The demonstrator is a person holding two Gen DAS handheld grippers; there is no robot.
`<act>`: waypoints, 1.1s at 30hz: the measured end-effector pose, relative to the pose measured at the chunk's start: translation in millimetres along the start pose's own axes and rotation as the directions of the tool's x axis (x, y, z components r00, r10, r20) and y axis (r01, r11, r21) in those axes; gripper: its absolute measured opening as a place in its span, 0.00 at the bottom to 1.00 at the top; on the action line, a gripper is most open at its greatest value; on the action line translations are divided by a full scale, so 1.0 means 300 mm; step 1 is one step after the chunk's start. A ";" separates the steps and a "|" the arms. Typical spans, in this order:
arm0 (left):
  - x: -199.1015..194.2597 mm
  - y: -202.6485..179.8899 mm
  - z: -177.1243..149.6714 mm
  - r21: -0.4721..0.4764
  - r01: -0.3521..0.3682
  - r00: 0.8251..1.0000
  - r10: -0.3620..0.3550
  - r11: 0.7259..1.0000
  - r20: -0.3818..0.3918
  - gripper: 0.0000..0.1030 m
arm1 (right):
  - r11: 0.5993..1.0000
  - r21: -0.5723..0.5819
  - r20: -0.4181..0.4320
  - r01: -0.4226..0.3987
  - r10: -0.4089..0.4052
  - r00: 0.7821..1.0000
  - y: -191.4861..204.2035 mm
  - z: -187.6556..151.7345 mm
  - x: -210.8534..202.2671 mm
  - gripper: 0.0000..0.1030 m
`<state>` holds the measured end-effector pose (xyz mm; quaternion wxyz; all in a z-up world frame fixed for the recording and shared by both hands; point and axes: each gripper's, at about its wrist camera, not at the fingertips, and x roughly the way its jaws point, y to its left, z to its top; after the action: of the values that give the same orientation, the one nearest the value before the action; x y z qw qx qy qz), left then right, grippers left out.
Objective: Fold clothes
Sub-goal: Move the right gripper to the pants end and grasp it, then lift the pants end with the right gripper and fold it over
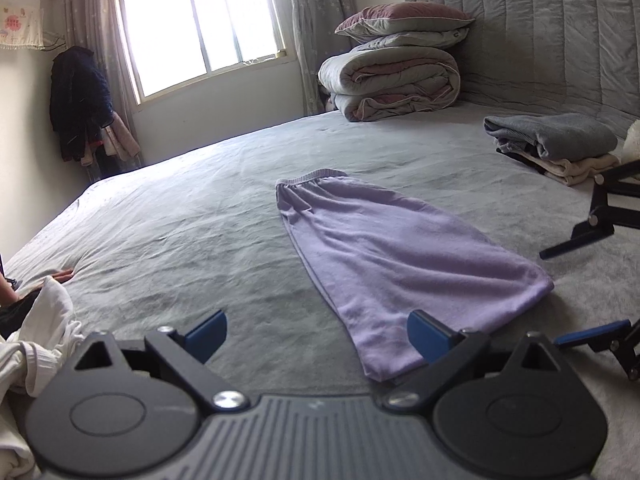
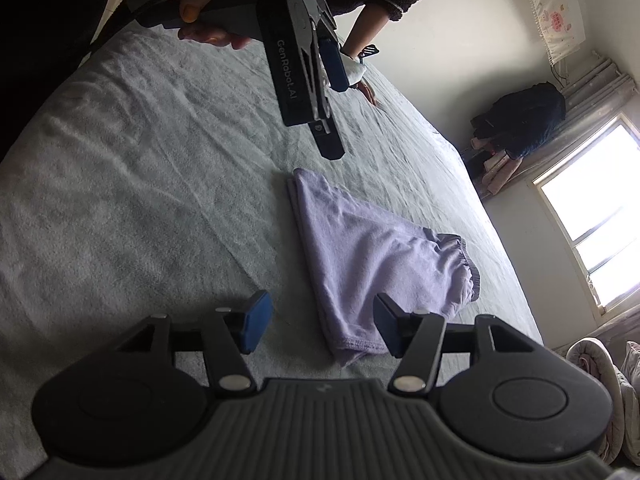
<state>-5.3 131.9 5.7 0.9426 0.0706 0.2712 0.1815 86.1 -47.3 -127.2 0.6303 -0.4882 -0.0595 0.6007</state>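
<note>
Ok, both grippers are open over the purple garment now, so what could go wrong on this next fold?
1. The purple garment is already doubled lengthwise; a pinch at the near hem might catch only the top layer, and the fold would open.
2. The left gripper and right gripper sit close at the same end and could collide.
3. The white clothes lie beside the left gripper and might snag.

The left gripper (image 1: 316,334), black with blue rubber pads (image 1: 207,335), has its jaws spread wide and holds nothing. The right gripper (image 2: 320,326), of the same build, is likewise spread wide and empty. In the right wrist view, a hand (image 2: 208,20) grips the left gripper's grey handle from above, its tips angled downward.
</note>
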 end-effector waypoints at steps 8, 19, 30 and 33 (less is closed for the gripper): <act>-0.005 -0.041 -0.009 0.092 0.026 1.000 -0.026 0.995 -0.003 0.99 | 0.997 -0.041 -0.048 0.066 -0.068 0.997 0.000 -0.015 0.079 0.41; -0.012 -0.091 -0.014 0.141 0.124 0.992 -0.123 0.982 -0.017 0.99 | 0.965 -0.230 -0.008 0.124 -0.129 0.992 0.079 -0.040 0.140 0.14; -0.017 -0.153 -0.035 0.243 0.195 0.981 -0.189 0.950 -0.051 0.99 | 0.985 -0.114 -0.032 0.132 -0.136 0.990 -0.021 -0.005 0.123 0.09; 0.003 -0.192 -0.027 0.279 0.198 0.980 -0.191 0.940 -0.050 0.99 | 0.992 -0.036 -0.031 0.124 -0.125 0.992 -0.060 0.019 0.129 0.09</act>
<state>8.7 79.2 -15.0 0.9331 0.1752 0.3104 0.0478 105.4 -9.1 -131.6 0.6590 -0.5041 -0.0895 0.5510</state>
